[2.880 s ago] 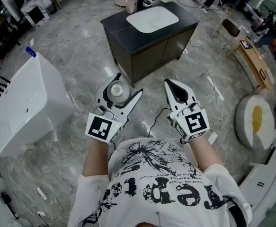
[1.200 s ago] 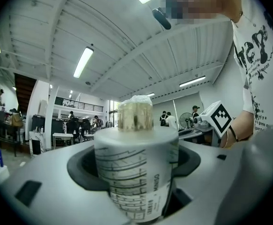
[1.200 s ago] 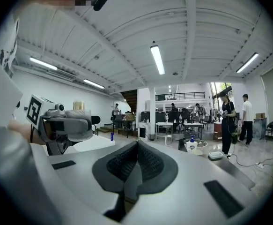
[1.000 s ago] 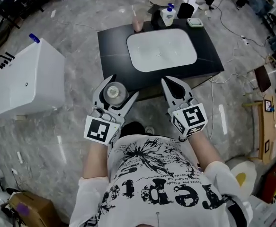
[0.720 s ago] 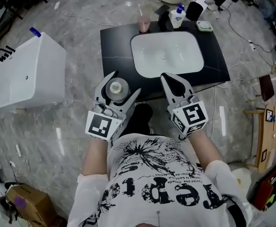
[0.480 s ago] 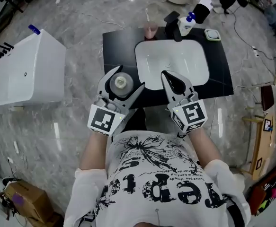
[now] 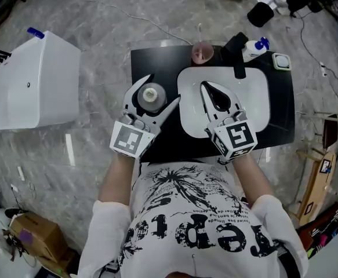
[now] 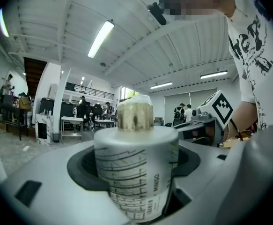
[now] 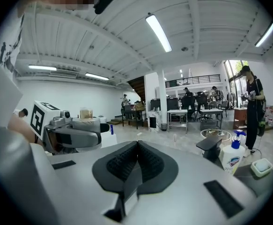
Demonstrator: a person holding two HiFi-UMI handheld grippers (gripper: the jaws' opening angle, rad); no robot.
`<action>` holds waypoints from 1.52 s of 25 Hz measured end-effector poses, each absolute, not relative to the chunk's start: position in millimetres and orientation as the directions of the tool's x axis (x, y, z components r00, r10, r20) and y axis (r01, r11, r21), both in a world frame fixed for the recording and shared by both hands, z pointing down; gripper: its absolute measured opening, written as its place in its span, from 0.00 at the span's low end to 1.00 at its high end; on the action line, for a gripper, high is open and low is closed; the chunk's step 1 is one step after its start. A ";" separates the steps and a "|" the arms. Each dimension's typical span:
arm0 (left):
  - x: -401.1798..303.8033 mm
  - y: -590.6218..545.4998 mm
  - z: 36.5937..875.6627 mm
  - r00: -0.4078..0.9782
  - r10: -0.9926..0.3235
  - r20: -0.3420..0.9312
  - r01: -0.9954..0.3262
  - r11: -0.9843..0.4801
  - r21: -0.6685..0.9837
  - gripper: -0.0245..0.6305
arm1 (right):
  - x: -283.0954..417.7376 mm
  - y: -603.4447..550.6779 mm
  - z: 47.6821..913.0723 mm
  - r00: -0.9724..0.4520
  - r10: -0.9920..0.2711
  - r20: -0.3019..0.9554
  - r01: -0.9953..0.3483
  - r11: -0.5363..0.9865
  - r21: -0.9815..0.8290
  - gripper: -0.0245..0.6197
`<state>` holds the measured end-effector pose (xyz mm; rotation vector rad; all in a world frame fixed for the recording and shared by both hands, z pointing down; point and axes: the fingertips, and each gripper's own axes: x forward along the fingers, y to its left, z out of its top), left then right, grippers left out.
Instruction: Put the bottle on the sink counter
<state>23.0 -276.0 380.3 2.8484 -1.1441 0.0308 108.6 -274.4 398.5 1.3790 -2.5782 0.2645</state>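
Observation:
My left gripper is shut on a white bottle with a pale cap, held upright over the left part of the black sink counter. In the left gripper view the bottle fills the space between the jaws, its printed label facing me. My right gripper is shut with nothing in it and hovers over the white basin. In the right gripper view its dark pads meet, and the left gripper with the bottle shows at the left.
At the counter's back edge stand a pink cup, a black faucet, a white pump bottle and a soap dish. A white box-shaped unit stands on the marble floor to the left. Cables cross the floor.
The person has walked up to the sink counter. Both grippers, earlier over the floor in front of it, now hang over the countertop and basin. The bottle stays in the left gripper.

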 end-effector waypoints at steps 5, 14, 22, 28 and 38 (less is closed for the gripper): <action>15.9 -334.8 428.7 0.715 -0.691 0.102 -0.698 -0.713 0.066 0.57 | 98.3 -329.4 430.8 -0.545 -0.791 0.276 -0.830 0.556 -0.047 0.06; 12.4 -414.1 528.4 0.705 -0.651 0.281 -0.695 -0.713 0.092 0.56 | 85.3 -395.3 491.6 -0.549 -0.764 0.339 -0.828 0.553 -0.094 0.06; 10.7 -451.0 582.2 0.665 -0.631 0.398 -0.712 -0.697 0.084 0.56 | 80.5 -421.5 520.5 -0.554 -0.748 0.365 -0.825 0.553 -0.119 0.06; 12.9 -457.6 611.4 0.633 -0.586 0.506 -0.711 -0.698 0.080 0.57 | 79.6 -427.8 531.4 -0.557 -0.741 0.375 -0.823 0.552 -0.130 0.06; 12.1 -458.8 618.1 0.609 -0.580 0.542 -0.720 -0.691 0.070 0.57 | 78.4 -430.7 535.7 -0.544 -0.744 0.387 -0.833 0.534 -0.144 0.06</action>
